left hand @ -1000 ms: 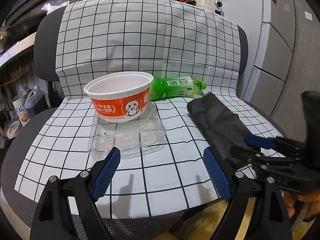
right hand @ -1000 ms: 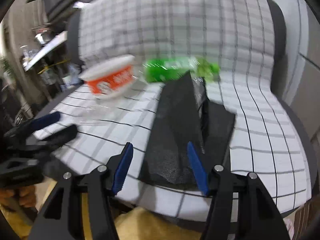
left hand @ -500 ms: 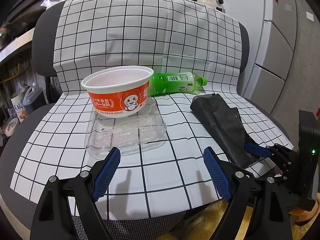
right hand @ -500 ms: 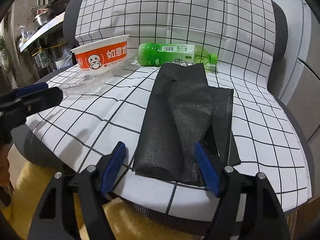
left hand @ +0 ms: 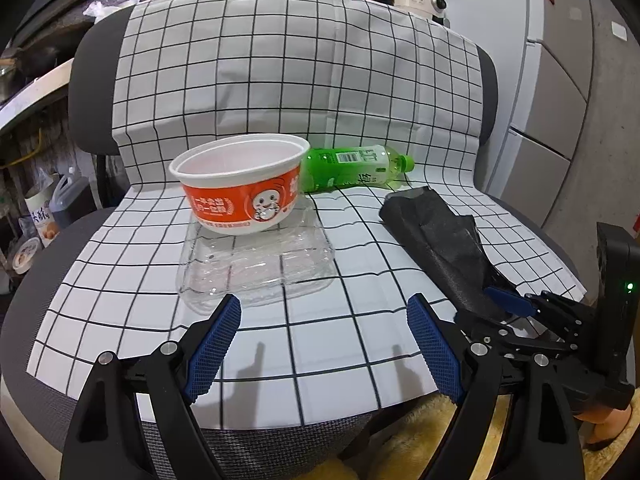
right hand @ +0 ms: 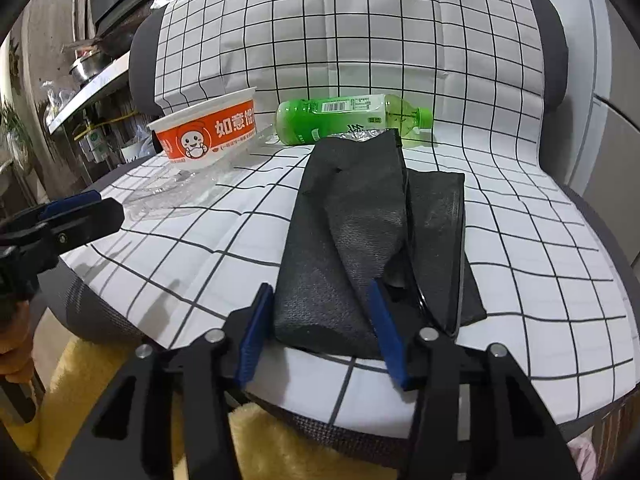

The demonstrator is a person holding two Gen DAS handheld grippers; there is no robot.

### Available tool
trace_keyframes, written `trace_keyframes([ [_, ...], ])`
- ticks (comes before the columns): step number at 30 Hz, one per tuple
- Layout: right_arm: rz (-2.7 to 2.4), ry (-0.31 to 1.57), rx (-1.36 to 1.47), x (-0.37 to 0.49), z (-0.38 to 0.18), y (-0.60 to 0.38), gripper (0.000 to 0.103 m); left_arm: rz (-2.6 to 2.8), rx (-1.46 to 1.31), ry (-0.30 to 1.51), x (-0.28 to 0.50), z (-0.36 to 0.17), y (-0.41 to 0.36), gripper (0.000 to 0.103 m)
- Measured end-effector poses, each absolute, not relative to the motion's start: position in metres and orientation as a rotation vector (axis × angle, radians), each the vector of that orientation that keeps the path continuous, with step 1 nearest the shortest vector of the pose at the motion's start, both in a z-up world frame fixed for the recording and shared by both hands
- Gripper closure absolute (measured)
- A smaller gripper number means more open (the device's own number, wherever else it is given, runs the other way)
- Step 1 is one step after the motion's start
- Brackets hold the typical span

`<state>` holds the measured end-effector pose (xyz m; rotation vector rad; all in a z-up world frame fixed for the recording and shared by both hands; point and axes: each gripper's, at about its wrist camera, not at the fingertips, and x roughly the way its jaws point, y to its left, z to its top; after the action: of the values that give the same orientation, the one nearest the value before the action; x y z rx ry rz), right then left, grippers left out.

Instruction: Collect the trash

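Observation:
An orange and white paper bowl (left hand: 240, 184) stands on a clear plastic tray (left hand: 256, 264) on a chair seat covered with checked cloth. A green plastic bottle (left hand: 356, 168) lies behind the bowl. A folded black bag (left hand: 436, 240) lies to the right; it also shows in the right wrist view (right hand: 360, 232). My left gripper (left hand: 324, 340) is open and empty, just in front of the tray. My right gripper (right hand: 320, 328) has its fingers on either side of the bag's near end, not closed on it. The bowl (right hand: 208, 136) and bottle (right hand: 352, 118) show beyond.
The checked cloth (left hand: 280, 80) runs up the chair's backrest. The seat's front edge (left hand: 256, 440) is right below both grippers. Shelves with bottles and clutter (left hand: 36, 208) stand to the left. Grey cabinets (left hand: 560, 80) stand to the right. A yellow rug (right hand: 280, 452) lies below.
The right gripper has moved forward onto the near end of the black bag and its fingers have narrowed around it. The left gripper has barely shifted.

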<state>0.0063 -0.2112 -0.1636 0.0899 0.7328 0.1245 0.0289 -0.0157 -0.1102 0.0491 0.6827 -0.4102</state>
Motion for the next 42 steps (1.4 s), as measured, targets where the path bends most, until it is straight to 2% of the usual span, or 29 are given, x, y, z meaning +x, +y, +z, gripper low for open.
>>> trace_keyframes([
  [2, 0.146, 0.741, 0.164, 0.007, -0.16, -0.219, 0.066, -0.398, 0.043, 0.676, 0.03, -0.107, -0.011, 0.018],
  [3, 0.15, 0.745, 0.192, 0.007, -0.158, -0.222, 0.068, -0.393, 0.041, 0.674, 0.032, -0.106, -0.009, 0.018],
  [5, 0.157, 0.742, 0.233, 0.007, -0.155, -0.226, 0.081, -0.382, 0.033, 0.67, 0.035, -0.104, -0.003, 0.018],
  [8, 0.139, 0.699, 0.254, 0.0, -0.14, -0.232, 0.092, -0.365, 0.016, 0.667, 0.039, -0.102, 0.004, 0.018],
  [16, -0.017, 0.428, 0.036, -0.026, -0.073, -0.218, 0.095, -0.303, -0.028, 0.614, 0.067, -0.081, 0.027, 0.018],
  [26, -0.03, 0.452, -0.004, -0.001, -0.081, -0.21, 0.095, -0.141, -0.069, 0.591, 0.139, -0.064, 0.047, 0.022],
  [33, -0.021, 0.487, 0.029, 0.007, -0.091, -0.215, 0.095, -0.1, -0.098, 0.701, 0.187, -0.089, 0.052, 0.041],
  [36, -0.018, 0.484, 0.033, 0.007, -0.091, -0.216, 0.095, -0.109, -0.112, 0.739, 0.197, -0.099, 0.052, 0.056],
  [37, -0.016, 0.483, 0.033, 0.007, -0.091, -0.216, 0.095, -0.114, -0.117, 0.752, 0.199, -0.102, 0.051, 0.069],
  [40, -0.016, 0.479, 0.032, 0.005, -0.09, -0.217, 0.095, -0.122, -0.123, 0.747, 0.193, -0.105, 0.049, 0.092],
  [42, -0.02, 0.474, 0.036, 0.002, -0.09, -0.217, 0.095, -0.133, -0.129, 0.72, 0.185, -0.101, 0.048, 0.095],
])
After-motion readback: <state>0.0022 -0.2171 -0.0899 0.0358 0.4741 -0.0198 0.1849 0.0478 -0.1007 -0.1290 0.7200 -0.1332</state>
